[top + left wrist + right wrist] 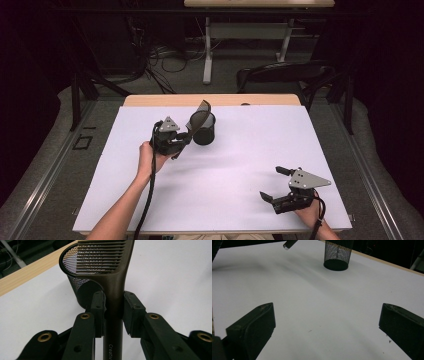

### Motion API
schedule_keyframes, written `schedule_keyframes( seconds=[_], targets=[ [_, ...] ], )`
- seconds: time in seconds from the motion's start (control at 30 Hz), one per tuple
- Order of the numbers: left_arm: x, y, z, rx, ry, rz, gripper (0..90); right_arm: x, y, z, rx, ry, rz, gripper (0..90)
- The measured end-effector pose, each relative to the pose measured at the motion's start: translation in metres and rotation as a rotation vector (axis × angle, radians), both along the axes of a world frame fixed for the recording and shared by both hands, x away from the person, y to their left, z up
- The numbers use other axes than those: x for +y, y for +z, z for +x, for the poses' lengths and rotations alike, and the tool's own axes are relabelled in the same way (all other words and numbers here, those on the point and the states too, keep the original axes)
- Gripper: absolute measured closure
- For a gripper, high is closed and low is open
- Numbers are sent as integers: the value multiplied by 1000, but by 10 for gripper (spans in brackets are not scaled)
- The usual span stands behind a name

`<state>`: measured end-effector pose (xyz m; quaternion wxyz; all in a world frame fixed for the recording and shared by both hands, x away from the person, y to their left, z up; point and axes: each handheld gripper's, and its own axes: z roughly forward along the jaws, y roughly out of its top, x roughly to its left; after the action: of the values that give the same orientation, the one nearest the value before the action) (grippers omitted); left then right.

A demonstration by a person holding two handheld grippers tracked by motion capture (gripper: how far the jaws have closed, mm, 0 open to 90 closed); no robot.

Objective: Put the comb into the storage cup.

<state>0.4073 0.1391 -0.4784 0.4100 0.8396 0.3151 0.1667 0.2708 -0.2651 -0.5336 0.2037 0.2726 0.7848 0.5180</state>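
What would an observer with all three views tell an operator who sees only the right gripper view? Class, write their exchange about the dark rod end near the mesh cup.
Operator: What is that rod end at my top edge?
Observer: It is the handle tip of a brown comb.
Operator: What holds it up?
Observer: The left gripper, with its jaws shut on the handle.

Wooden table (150, 100), white sheet (225, 175) covering; mesh cup (204, 131) standing, apparently empty.
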Motion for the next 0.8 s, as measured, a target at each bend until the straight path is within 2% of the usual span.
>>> schedule_keyframes(
  seconds=[0.4,0.8],
  targets=[
    [-4,8,1,-22,3,-24,728,0,0,-2,4,-19,-1,1],
    [-9,17,9,-38,16,-40,728,-1,0,-2,3,-20,-4,2]
  ],
)
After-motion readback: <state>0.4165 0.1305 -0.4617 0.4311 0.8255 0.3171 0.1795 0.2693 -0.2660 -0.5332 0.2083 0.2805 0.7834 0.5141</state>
